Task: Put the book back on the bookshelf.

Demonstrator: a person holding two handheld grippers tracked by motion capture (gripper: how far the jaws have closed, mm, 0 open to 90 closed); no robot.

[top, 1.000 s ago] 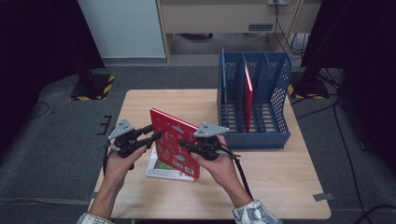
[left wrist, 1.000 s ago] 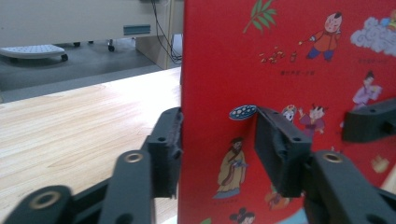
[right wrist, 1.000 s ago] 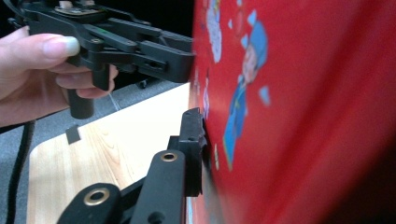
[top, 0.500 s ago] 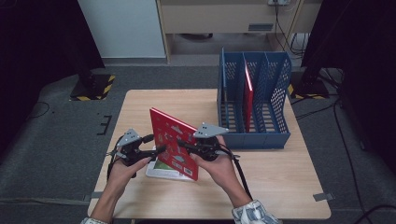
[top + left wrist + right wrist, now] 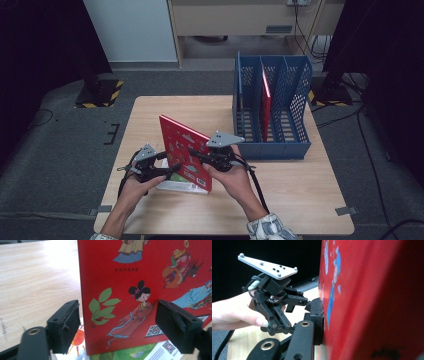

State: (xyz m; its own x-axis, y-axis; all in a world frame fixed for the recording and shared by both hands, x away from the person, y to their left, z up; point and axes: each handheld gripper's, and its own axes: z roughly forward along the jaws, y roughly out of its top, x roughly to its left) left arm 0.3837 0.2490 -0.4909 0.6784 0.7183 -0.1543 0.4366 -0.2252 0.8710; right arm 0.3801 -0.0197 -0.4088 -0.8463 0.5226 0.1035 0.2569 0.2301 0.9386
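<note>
Wood-topped table point(image 5: 300, 200) fills the middle of the high view, with the person's forearms coming in from the bottom edge. Just left of centre in that view a red picture book point(image 5: 184, 150) stands nearly upright on its lower edge, tilted a little, its cartoon-covered face turned toward the lower left. It rests on a second, flat-lying book point(image 5: 176, 185) with a white and green cover, which peeks out beneath it.

The right gripper point(image 5: 200, 154), right of the book in the high view, is clamped on the red picture book near its right edge; in the right gripper view one black pad presses flat against the red cover at centre frame, and the cover takes up the right half of that frame.

The left gripper point(image 5: 170, 167) sits at the lower left of the book in the high view. Its jaws have just been opening and now stand wide apart. In the left gripper view the two black pads stand at lower left and lower right, with the book's left edge and a drawn figure in pink between them; neither pad presses on the cover.

At the upper right of the high view a blue file rack point(image 5: 295, 145) stands on the table, holding a thin red book point(image 5: 266, 100) upright in one of its middle slots, well apart from the hands.
</note>
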